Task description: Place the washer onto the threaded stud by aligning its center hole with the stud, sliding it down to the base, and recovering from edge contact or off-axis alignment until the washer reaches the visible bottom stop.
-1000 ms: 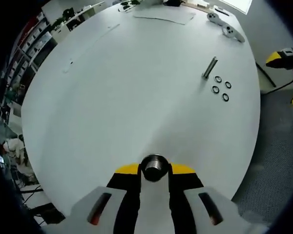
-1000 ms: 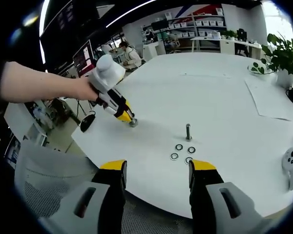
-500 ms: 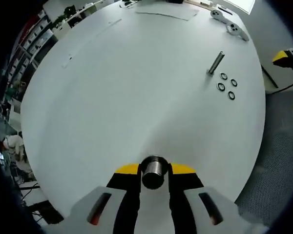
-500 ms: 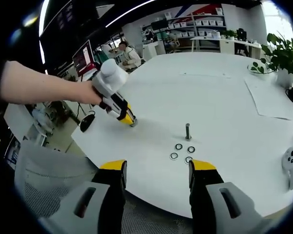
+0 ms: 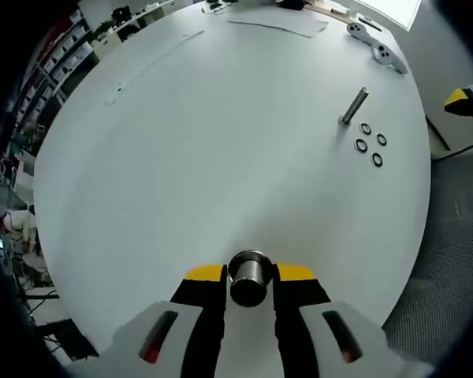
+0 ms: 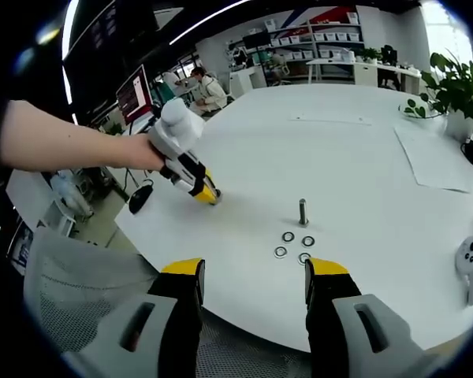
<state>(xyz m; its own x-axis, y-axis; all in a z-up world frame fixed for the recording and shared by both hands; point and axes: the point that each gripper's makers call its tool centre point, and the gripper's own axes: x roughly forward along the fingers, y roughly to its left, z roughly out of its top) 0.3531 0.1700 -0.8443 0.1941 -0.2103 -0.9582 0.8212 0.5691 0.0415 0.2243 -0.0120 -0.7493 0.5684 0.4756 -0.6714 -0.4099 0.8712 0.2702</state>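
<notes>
Upright threaded stud [image 6: 303,213] on the white table, 4 flat washers [image 6: 294,246] clustered just beside its base.

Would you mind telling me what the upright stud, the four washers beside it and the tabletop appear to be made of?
The stud looks like bare metal: grey, with a dull sheen along its shaft. The four washers are probably metal too, thin dark rings with pale glints, though too small to be sure. The tabletop seems a white laminate or painted board: smooth, matte, softly reflecting light.
</notes>
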